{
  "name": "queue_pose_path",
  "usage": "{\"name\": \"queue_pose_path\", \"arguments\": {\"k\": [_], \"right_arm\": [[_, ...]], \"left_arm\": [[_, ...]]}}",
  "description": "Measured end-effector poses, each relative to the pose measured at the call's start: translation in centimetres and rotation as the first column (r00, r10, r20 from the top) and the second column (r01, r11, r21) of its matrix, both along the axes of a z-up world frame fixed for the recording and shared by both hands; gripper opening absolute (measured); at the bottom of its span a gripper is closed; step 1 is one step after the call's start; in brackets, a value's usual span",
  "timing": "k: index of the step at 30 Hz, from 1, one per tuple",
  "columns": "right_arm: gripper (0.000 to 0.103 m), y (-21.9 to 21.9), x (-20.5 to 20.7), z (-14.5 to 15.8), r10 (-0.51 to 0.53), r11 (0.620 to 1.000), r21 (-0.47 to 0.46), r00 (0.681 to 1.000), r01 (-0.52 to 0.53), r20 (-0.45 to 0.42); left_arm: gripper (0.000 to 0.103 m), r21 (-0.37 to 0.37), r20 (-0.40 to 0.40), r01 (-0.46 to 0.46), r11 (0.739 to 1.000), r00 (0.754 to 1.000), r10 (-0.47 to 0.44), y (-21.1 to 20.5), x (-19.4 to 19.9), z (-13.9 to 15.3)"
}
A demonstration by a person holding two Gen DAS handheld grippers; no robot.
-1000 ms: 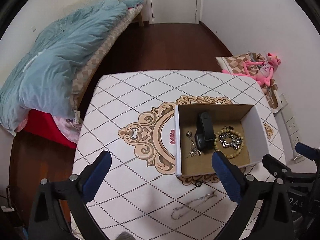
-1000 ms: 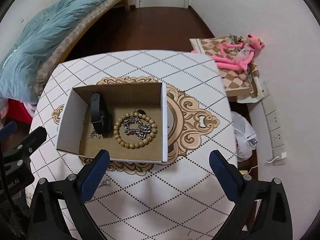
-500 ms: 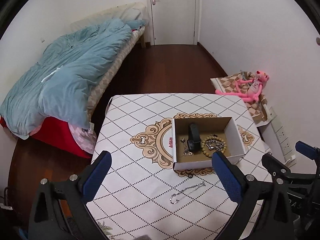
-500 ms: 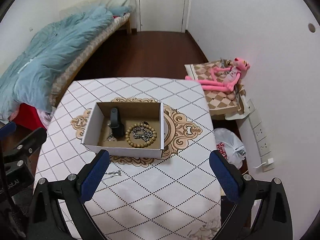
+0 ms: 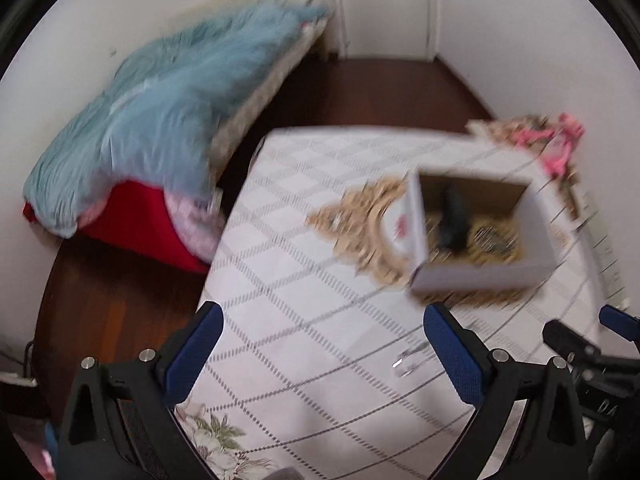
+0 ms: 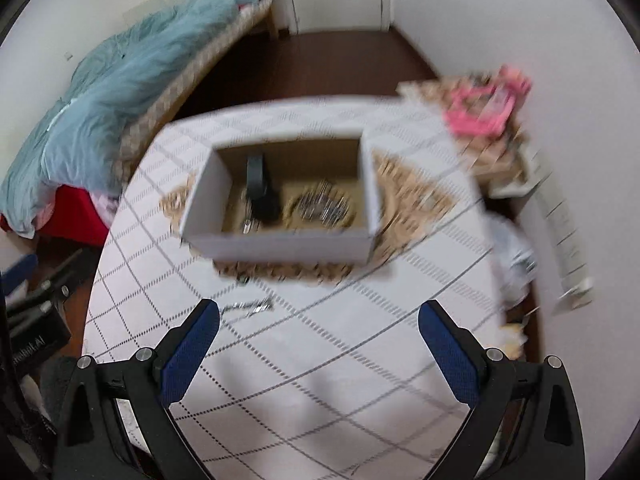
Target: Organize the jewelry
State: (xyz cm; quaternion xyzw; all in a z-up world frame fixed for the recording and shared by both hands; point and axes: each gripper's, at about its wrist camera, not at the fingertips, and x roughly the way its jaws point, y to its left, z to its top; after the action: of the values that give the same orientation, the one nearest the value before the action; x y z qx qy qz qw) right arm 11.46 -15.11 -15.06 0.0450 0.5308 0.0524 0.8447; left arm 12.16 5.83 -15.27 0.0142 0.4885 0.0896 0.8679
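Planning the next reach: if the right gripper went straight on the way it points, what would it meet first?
Probably the bare tablecloth short of the cardboard box. The right gripper is open and empty, and the silver chain lies slightly left of its line. Blur makes depth uncertain.

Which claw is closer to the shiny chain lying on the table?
Hard to call, both are close and open. The silver chain lies just inside the left claw's right finger, and just above the right claw's left finger. The pictures are blurry.

Home bedroom: bed (blue duvet), door.
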Motion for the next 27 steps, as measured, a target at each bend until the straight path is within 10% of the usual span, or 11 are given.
{"name": "queue_pose_path", "arguments": {"k": [8, 18, 21, 27], "right_arm": [[0.074, 4.4, 2.4, -7.7, 0.065, 0.997, 0.045, 0.997, -0.063, -0.032], [0.054, 9.2, 4.0, -9.8, 0.135, 0.989, -0.058, 0.990, -0.133, 0.037], [0.014, 9.9, 4.1, -9.8, 0.145, 0.984, -0.110, 0.987, -0.138, 0.064], [0.014, 7.2, 3.2, -8.5, 0.104, 0.994, -0.049, 0.991, -0.100, 0.081]], "left_arm": [[0.102, 0.054, -0.116, -0.081, 0.995, 0.989, 0.087, 3.0, 0.4, -6.8], [0.102, 0.074, -0.165, -0.100, 0.992, 0.980, 0.111, 4.6, 1.0, -9.1], [0.102, 0.072, -0.170, -0.098, 0.993, 0.979, 0.109, 4.7, 1.0, -9.2], [0.102, 0.044, -0.156, -0.057, 0.997, 0.986, 0.064, 3.4, 0.6, -8.4]]}}
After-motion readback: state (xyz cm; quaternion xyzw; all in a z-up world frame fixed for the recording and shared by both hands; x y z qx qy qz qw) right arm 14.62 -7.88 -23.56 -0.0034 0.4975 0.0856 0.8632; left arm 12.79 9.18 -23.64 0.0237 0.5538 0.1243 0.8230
